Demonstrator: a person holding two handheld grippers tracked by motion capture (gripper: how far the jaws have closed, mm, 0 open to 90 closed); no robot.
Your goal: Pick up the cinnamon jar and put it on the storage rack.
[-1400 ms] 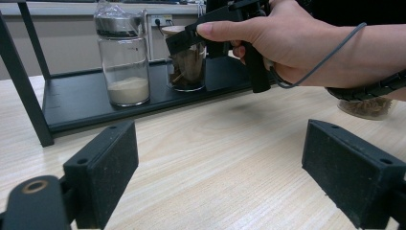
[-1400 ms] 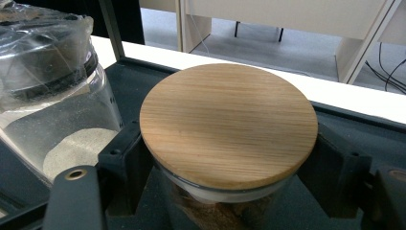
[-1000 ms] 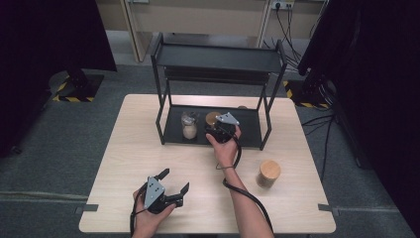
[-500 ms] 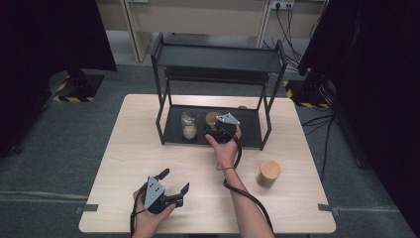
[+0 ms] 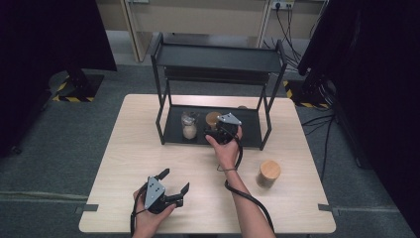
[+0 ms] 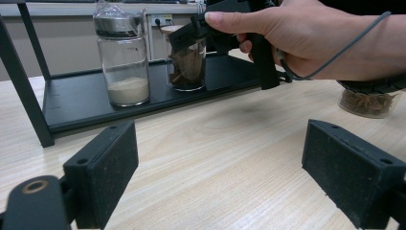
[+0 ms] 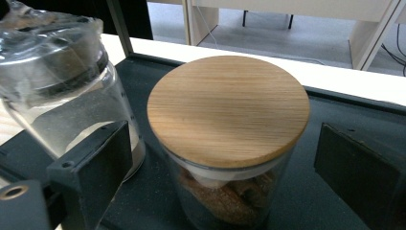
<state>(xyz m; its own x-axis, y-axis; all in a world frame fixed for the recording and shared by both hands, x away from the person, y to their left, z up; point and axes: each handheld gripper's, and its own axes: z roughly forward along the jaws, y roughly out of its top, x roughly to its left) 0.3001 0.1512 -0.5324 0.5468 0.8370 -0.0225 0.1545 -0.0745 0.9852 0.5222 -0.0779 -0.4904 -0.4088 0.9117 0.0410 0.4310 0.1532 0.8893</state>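
A glass jar with a wooden lid (image 7: 229,108) and brown contents stands on the lower tray (image 5: 247,131) of a black rack (image 5: 218,59). My right gripper (image 7: 225,165) reaches in over the tray's front edge. Its jaws have just been opening and now stand on either side of the jar, with a gap at each pad. From above, this jar (image 5: 213,119) sits just beyond the right gripper (image 5: 215,127). My left gripper (image 5: 176,180) rests open near the table's front edge, nothing between its pads (image 6: 103,167).
A glass jar of white powder (image 5: 188,126) stands on the tray close to the left of the lidded jar. Another wood-lidded jar (image 5: 269,173), holding star anise, sits on the table at the right. The rack's posts (image 6: 26,81) frame the tray.
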